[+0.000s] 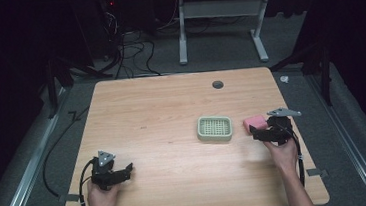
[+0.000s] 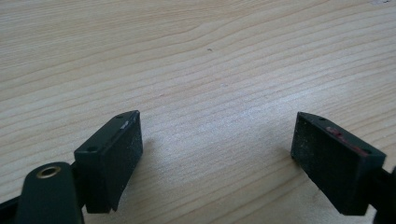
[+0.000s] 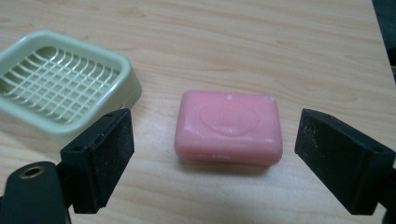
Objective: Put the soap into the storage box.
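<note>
A pink bar of soap (image 3: 229,126) lies flat on the wooden table, also visible in the high view as the soap (image 1: 254,122) at the right. My right gripper (image 3: 215,158) is open, its jaws standing wide on either side of the soap without touching it; from above the right gripper (image 1: 261,131) sits just in front of the bar. A pale green soap dish (image 3: 60,88) with a slatted grid stands empty to the left of the soap, the same dish (image 1: 215,128) near mid-table. My left gripper (image 2: 217,154) is open over bare wood, at the front left (image 1: 121,171).
The table's right edge (image 1: 299,138) runs close to the soap and my right hand. A dark round grommet (image 1: 218,84) sits in the tabletop at the back. Cables and a metal frame stand on the floor beyond the table.
</note>
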`<action>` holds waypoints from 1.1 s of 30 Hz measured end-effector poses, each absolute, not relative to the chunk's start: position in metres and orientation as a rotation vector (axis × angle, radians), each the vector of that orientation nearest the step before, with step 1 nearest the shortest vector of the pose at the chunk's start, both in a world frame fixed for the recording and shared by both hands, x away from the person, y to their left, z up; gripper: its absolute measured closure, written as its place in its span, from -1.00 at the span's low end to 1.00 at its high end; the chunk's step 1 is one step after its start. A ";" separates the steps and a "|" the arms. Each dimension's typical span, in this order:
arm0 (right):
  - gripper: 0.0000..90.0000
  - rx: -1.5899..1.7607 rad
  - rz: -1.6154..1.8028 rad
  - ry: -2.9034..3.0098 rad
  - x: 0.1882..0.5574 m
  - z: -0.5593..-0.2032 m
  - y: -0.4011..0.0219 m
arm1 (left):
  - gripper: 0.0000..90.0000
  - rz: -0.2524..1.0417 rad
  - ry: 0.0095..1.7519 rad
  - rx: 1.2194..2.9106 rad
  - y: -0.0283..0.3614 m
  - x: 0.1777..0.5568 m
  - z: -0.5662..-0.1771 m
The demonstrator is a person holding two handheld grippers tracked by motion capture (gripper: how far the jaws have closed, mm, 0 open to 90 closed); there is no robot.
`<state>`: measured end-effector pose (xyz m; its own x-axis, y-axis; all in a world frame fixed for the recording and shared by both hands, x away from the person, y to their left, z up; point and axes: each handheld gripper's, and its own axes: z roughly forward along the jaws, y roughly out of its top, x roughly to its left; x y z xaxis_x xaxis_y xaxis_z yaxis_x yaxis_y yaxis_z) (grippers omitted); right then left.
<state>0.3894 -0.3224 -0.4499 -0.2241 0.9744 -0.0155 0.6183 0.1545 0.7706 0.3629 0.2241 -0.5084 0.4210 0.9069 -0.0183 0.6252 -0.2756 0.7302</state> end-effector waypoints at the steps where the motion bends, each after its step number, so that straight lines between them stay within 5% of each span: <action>1: -0.73 1.513 0.891 1.907 0.390 -0.450 -0.323 | -0.63 0.539 1.292 2.008 0.224 0.363 -0.508; 33: -0.73 1.655 0.803 1.939 0.432 -0.483 -0.326 | -0.63 0.539 1.292 2.008 0.224 0.363 -0.508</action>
